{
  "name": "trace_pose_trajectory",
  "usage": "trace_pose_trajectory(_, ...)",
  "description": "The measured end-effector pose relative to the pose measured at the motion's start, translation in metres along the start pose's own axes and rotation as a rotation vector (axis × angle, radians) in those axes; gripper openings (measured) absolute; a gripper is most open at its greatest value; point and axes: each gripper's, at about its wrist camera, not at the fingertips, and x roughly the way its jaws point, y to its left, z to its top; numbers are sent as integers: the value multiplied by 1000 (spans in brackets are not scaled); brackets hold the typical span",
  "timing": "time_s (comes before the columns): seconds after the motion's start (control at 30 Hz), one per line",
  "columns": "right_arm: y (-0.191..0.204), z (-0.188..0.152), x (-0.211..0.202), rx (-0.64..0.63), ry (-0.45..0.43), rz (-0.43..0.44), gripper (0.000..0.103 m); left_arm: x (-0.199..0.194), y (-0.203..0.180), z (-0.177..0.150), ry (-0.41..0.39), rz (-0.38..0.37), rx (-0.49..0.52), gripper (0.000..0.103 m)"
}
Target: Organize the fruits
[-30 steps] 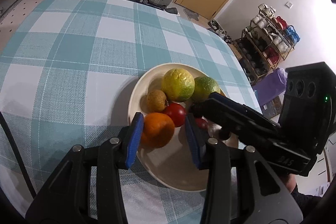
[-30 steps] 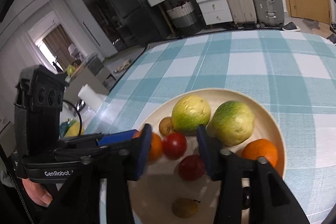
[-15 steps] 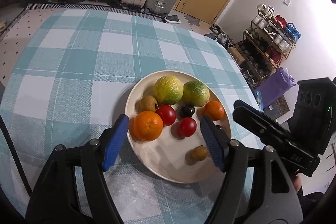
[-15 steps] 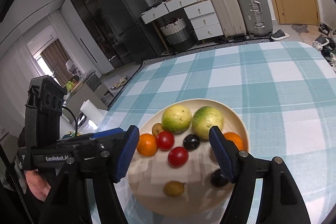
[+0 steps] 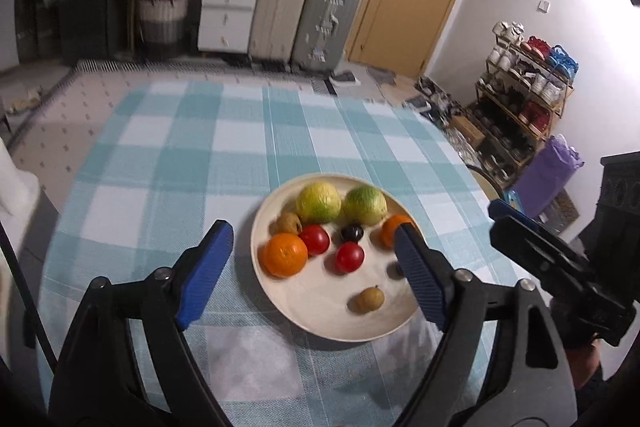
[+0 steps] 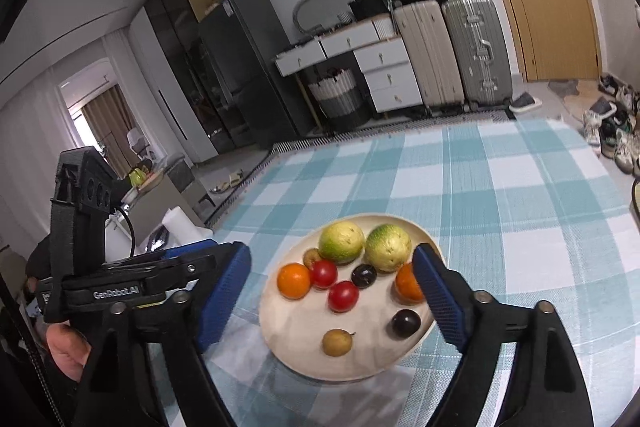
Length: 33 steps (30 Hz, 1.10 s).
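Note:
A cream plate point(image 5: 320, 319) point(image 6: 288, 331) on the checked tablecloth holds two green-yellow citrus fruits point(image 5: 319, 203) point(image 6: 341, 242), two oranges point(image 5: 283, 254) point(image 6: 294, 280), two red tomatoes point(image 5: 349, 257) point(image 6: 343, 295), dark plums point(image 6: 405, 323) and small brown fruits point(image 5: 365, 300) point(image 6: 337, 342). My left gripper point(image 5: 312, 275) is open and empty, raised above the plate's near side. My right gripper point(image 6: 332, 303) is open and empty, also raised over the plate. Each gripper shows in the other's view: the right one in the left wrist view point(image 5: 552, 259), the left one in the right wrist view point(image 6: 132, 283).
The round table's blue-white checked cloth point(image 5: 224, 155) point(image 6: 500, 187) spreads beyond the plate. Suitcases point(image 5: 304, 15), white drawers point(image 5: 224, 19) and a shoe rack point(image 5: 520, 95) stand past the table's far edge.
Both grippers have opened wide and pulled back and up from the plate. The orange that sat between my left fingers now lies free on the plate.

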Motion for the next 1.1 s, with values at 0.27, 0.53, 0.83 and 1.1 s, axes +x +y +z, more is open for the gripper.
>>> trace_pose_trajectory(0.27, 15, -1, -27, -32, -74, -13, 101, -46, -16, -5, -171, 126, 48, 102)
trace_pose_trajectory(0.53, 21, -9, -49, -59, -152, -24, 103, -71, -25, -17, -261, 186, 75, 102)
trace_pose_trajectory(0.83, 28, -26, -69, -142, -211, -93, 103, -85, -28, -44, -391, 216, 96, 102)
trace_pose_trajectory(1.1, 21, -40, -80, -162, -290, -156, 103, -79, -21, -64, -391, 224, 88, 102)
